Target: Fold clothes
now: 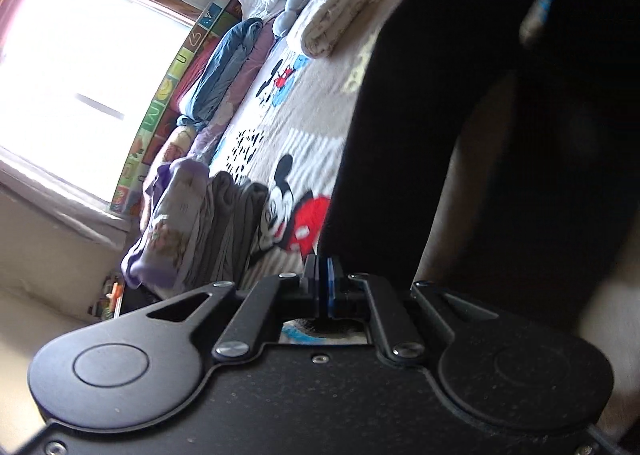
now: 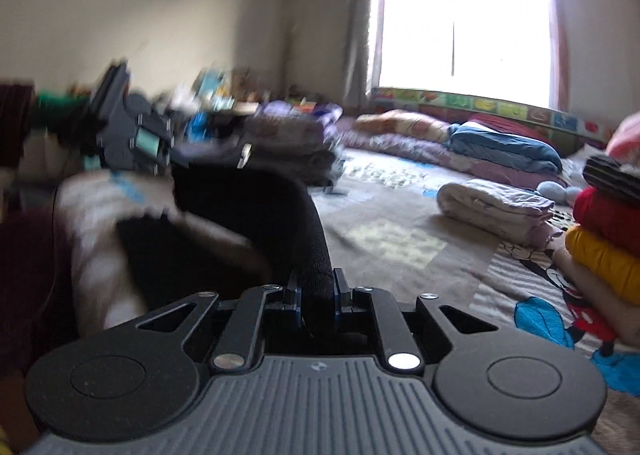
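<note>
Across the bed (image 2: 400, 247), whose cartoon-print cover fills most of both views, a black garment (image 1: 460, 95) is held up off the cover between the two tools. It spans from near the bed's front edge upward; a loop of it sags and a pale inner face shows in the right wrist view, which is blurred there.

Along the window-side edge lie rolled bedding and a blue quilt (image 2: 504, 147). Near one corner sits a grey folded stack (image 1: 228, 231); in the right wrist view a red-and-yellow pile (image 2: 608, 243) stands at the bed's right edge, with a pale roll (image 2: 496, 207) just beside it.

The right hand-held gripper (image 2: 317, 295) is clamped on a thick bunch of the garment. The left hand-held gripper (image 1: 323, 275) has its fingers pressed together at the garment's edge; whether any cloth sits between them I cannot tell. It also shows, blurred, at the far end of the garment in the right wrist view.

Risks, as I judge them: the bunched right grip holds several layers, so the cloth may land creased or twisted. If the left grip has only a sliver of edge, or none, that end could drop and collapse the spread. A wide swing could also brush the pile at the right edge.
</note>
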